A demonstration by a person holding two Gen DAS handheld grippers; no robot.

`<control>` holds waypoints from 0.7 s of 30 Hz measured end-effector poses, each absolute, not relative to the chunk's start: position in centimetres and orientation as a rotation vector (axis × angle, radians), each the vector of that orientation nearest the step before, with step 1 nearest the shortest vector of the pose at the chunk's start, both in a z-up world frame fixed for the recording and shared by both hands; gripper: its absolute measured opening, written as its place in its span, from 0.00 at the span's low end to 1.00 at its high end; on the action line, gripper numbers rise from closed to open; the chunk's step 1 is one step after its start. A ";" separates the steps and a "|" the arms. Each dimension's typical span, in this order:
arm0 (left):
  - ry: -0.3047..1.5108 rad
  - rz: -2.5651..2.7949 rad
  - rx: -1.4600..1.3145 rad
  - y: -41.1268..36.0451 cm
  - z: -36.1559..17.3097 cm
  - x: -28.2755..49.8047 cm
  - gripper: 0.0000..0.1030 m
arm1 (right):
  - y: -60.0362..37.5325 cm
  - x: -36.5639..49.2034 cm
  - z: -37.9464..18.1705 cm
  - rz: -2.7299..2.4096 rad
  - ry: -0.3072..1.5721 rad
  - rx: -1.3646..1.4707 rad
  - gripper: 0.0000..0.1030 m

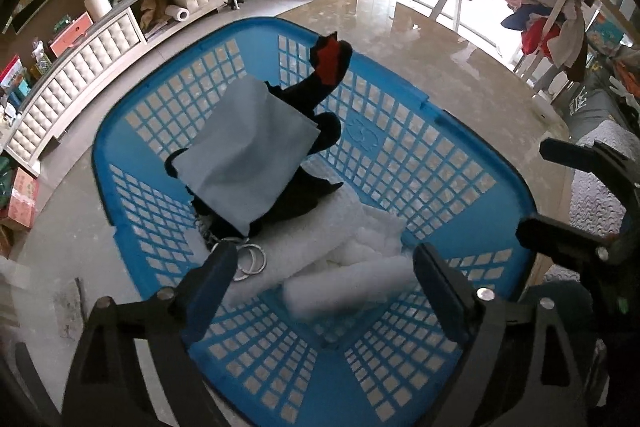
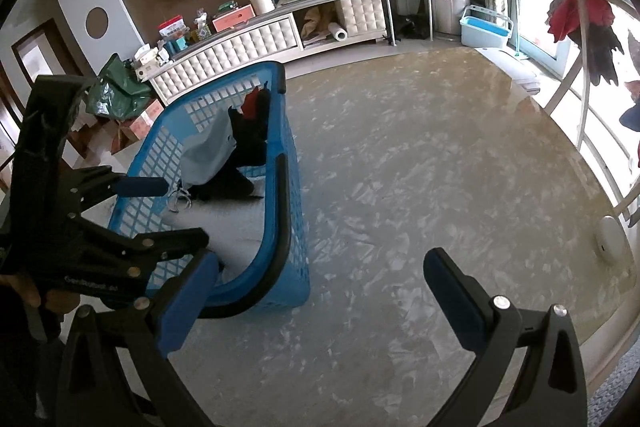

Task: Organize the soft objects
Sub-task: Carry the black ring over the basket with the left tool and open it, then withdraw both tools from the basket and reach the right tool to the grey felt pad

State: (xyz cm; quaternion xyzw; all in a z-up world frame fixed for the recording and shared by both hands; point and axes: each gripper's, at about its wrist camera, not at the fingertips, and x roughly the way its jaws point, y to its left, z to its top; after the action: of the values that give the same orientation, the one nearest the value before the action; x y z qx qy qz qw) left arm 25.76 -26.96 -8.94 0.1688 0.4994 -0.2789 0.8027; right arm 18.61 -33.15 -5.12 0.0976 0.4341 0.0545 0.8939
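Both tongs, left [image 1: 324, 283] and right [image 2: 320, 291], are gaping empty; a grey cloth [image 1: 244, 155] is hiding most of the black toy [image 1: 320, 75] in the basket [image 1: 460, 163].

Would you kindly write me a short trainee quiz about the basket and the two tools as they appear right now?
1. True or false: the left tool is shut on the black plush toy.
2. What lies on top of the toy? A) pale grey cloth B) yellow towel C) red sock
3. Fill in: the blue basket stands on the ____.

Key:
1. False; it is open above the basket.
2. A, the pale grey cloth.
3. Floor.
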 end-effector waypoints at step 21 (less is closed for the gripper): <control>0.874 -0.570 0.265 -20.1 -0.2 19.6 1.00 | -28.9 16.9 0.0 0.139 0.823 0.134 1.00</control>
State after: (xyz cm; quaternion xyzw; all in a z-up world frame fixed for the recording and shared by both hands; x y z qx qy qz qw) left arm 19.60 -20.11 -0.22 0.1261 0.4161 -0.2715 0.8586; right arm 16.89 -28.93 -0.02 0.0652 0.3992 0.0675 0.9120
